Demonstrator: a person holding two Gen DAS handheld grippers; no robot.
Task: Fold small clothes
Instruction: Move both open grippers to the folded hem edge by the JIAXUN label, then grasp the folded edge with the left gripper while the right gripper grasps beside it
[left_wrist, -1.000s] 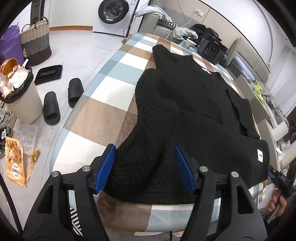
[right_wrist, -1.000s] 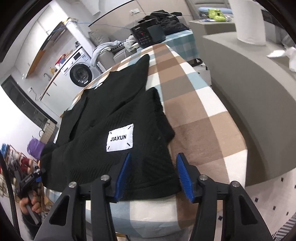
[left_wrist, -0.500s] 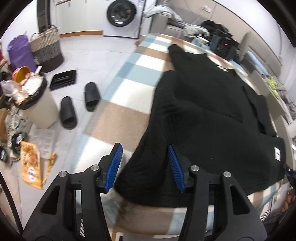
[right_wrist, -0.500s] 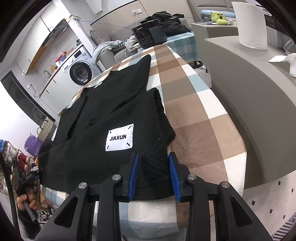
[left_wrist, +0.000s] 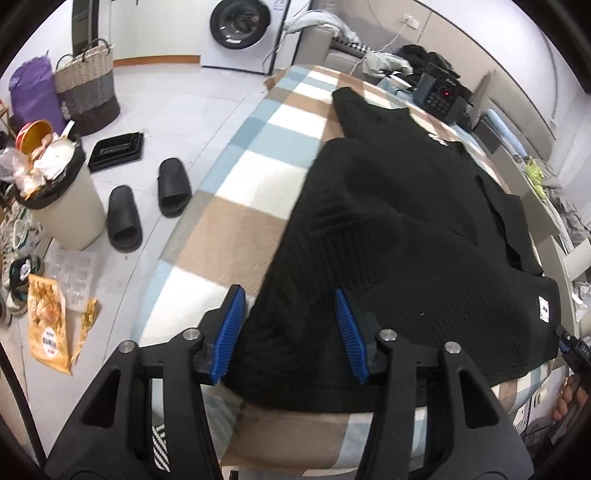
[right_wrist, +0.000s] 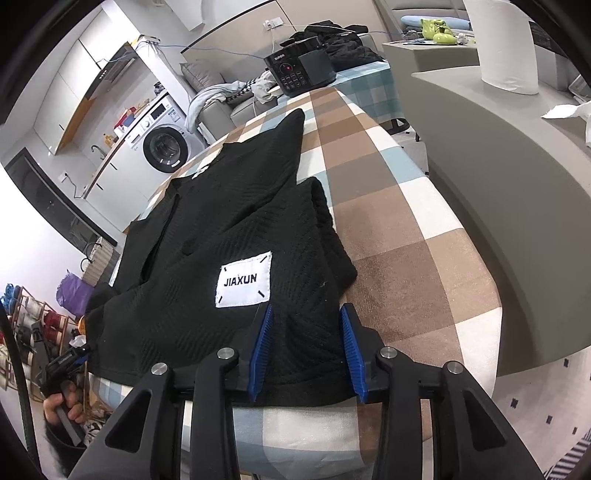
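A black knit garment (left_wrist: 406, 221) lies spread on the checked tablecloth (left_wrist: 229, 229), its white JIAXUN label (right_wrist: 243, 280) near the front hem. My left gripper (left_wrist: 290, 332) straddles the near left corner of the hem. Its jaws are closing with the cloth between them, and the pads do not clearly pinch it. My right gripper (right_wrist: 304, 350) sits on the near right corner of the garment (right_wrist: 229, 229). Bunched hem fills the gap between its pads, though its jaws are opening slightly. Each gripper shows at the edge of the other's view, held by a hand.
On the floor to the left stand a full bin (left_wrist: 62, 199), two black slippers (left_wrist: 147, 203), a woven basket (left_wrist: 86, 88) and a snack bag (left_wrist: 48, 328). A black appliance (right_wrist: 299, 70) sits at the table's far end. A grey counter (right_wrist: 498, 166) with a paper roll (right_wrist: 506, 44) runs along the right.
The left jaws have narrowed around the garment's near left corner. The right jaws narrowed onto the right corner, then widened a little. Neither hand has shifted much.
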